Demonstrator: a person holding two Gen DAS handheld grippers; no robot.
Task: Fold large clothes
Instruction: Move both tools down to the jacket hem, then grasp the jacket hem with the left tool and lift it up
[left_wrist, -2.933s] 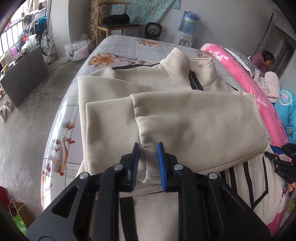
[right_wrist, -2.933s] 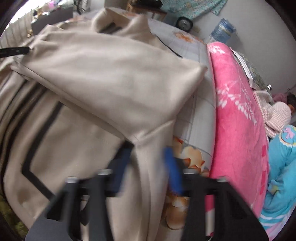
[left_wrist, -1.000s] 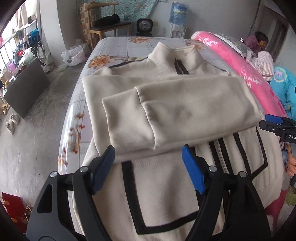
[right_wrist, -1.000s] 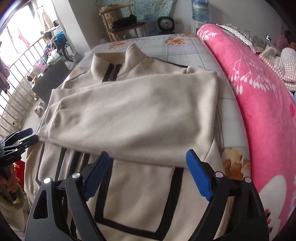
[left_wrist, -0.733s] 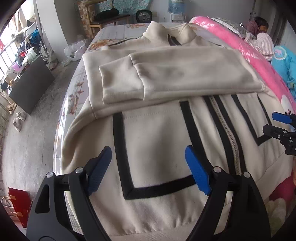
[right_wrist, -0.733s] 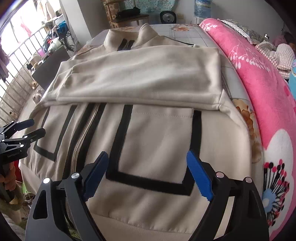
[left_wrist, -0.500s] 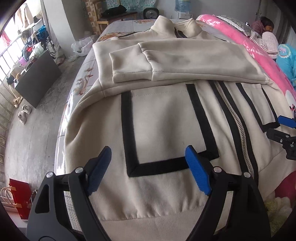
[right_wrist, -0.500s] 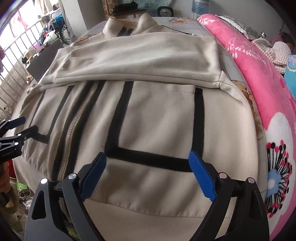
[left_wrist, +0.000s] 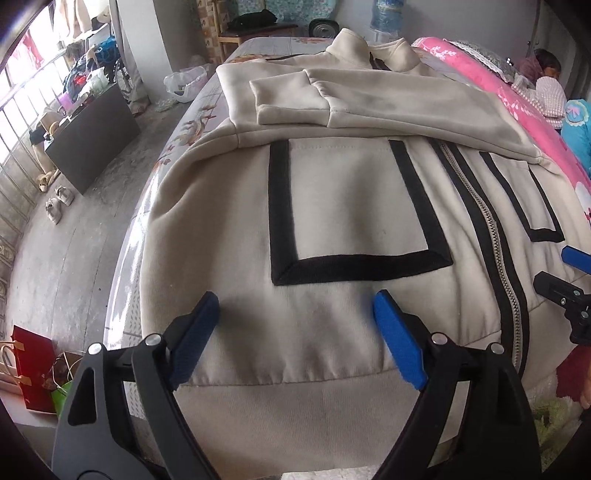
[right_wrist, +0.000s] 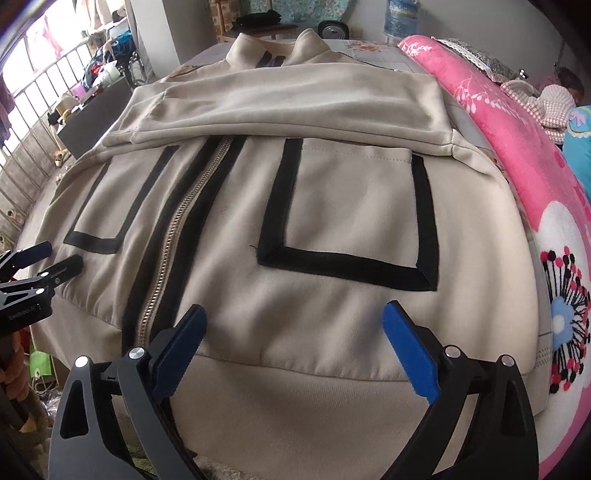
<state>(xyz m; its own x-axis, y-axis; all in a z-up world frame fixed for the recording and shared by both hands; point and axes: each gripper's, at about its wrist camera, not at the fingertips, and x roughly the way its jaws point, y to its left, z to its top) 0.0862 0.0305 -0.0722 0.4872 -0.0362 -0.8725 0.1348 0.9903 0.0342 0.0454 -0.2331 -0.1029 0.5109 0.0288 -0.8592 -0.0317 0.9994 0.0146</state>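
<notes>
A beige zip jacket (left_wrist: 354, 206) (right_wrist: 332, 192) with black-trimmed pockets lies face up on the bed, both sleeves folded across its chest. My left gripper (left_wrist: 295, 306) hovers over the jacket's lower left part, just above the ribbed hem (left_wrist: 303, 417). Its jaws are opening wide and grip nothing. My right gripper (right_wrist: 295, 317) hangs over the lower right part, right of the zip (right_wrist: 173, 236), above the hem (right_wrist: 295, 406). Its jaws are opening too, with only cloth lying beneath them. Each gripper's tips show at the edge of the other's view.
A pink floral blanket (right_wrist: 517, 158) runs along the bed's right side, with a person lying at its far end. Left of the bed are bare concrete floor (left_wrist: 74, 221), a dark board, shoes and bags. A chair and a water bottle stand behind the bed.
Both grippers let go of the sleeve cuffs, opened wide and drew back down the jacket from the folded sleeves to the hem end, sinking closer to the cloth.
</notes>
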